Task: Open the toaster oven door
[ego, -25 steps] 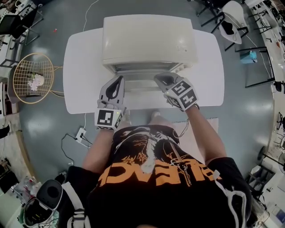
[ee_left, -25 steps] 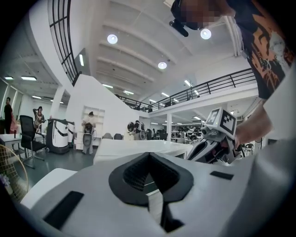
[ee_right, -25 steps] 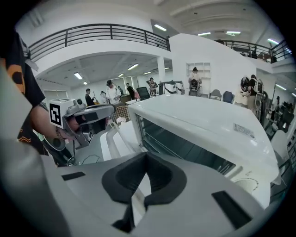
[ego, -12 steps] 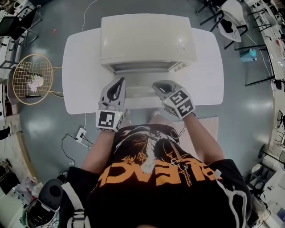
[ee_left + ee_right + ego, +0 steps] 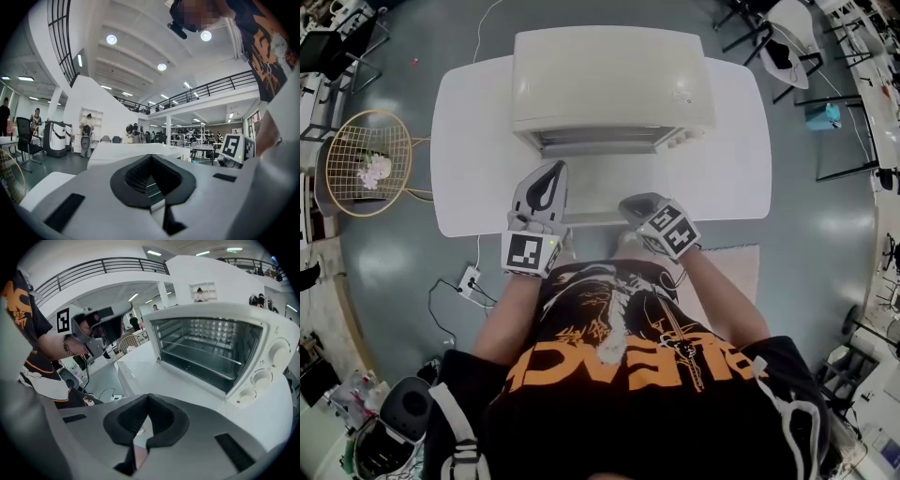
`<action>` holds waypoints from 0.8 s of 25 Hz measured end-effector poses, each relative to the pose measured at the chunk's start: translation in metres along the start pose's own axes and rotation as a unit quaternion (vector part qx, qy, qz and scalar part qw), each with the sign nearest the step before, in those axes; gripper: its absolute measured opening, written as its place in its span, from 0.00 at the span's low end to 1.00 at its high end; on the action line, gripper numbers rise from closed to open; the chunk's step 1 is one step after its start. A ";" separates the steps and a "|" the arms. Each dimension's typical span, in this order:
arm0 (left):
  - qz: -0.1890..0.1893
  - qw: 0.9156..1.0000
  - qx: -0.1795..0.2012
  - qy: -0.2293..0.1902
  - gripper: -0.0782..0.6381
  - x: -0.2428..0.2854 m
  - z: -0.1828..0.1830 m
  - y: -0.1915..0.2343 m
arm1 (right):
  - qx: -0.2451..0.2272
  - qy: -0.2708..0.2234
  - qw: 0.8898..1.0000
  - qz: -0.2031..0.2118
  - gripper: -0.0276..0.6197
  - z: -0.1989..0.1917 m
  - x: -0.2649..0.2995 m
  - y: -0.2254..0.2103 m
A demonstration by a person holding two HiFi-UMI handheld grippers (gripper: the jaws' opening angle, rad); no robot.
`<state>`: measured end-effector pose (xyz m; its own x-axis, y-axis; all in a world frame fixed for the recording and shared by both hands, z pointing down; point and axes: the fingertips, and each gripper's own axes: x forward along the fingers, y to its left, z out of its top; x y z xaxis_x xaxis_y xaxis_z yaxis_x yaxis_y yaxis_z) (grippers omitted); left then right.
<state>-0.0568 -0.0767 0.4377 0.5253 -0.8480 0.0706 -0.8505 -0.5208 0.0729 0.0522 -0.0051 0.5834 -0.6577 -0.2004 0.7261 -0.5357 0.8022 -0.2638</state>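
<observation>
The cream toaster oven [image 5: 609,80] stands at the back of the white table [image 5: 731,169]. Its glass door [image 5: 598,187] hangs open, folded down flat toward me. The right gripper view looks into the oven [image 5: 211,348], where wire racks show above the lowered door [image 5: 164,380]. My right gripper [image 5: 628,202] hovers by the door's front right corner, its jaws [image 5: 148,397] shut with nothing between them. My left gripper [image 5: 551,171] sits over the door's left front part, and its jaws [image 5: 151,157] also look shut and empty.
A round wire basket [image 5: 367,164] with flowers stands on the floor at the left. A power strip [image 5: 470,281] and its cable lie below the table's front edge. Chairs [image 5: 787,47] stand at the back right. People stand far off in the left gripper view.
The door has swung further down to lie flat. My right gripper has drawn back toward me along the door. The left gripper has barely moved.
</observation>
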 end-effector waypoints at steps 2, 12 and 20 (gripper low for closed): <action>0.001 1.000 0.004 0.002 0.14 -0.001 0.003 0.001 | 0.005 0.019 1.000 0.009 0.06 -0.015 0.009 0.003; 0.005 1.000 0.011 -0.011 0.14 -0.011 0.018 0.004 | 0.007 0.083 0.997 0.005 0.06 -0.074 0.059 -0.002; 0.009 1.000 0.017 -0.010 0.14 -0.020 0.019 0.012 | -0.002 0.073 0.997 -0.023 0.06 -0.092 0.076 -0.014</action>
<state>-0.0775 -0.0681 0.4183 0.5102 -0.8585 0.0516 -0.8601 -0.5088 0.0372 0.0585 0.0204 0.7006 -0.5479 -0.1524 0.8226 -0.5611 0.7962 -0.2262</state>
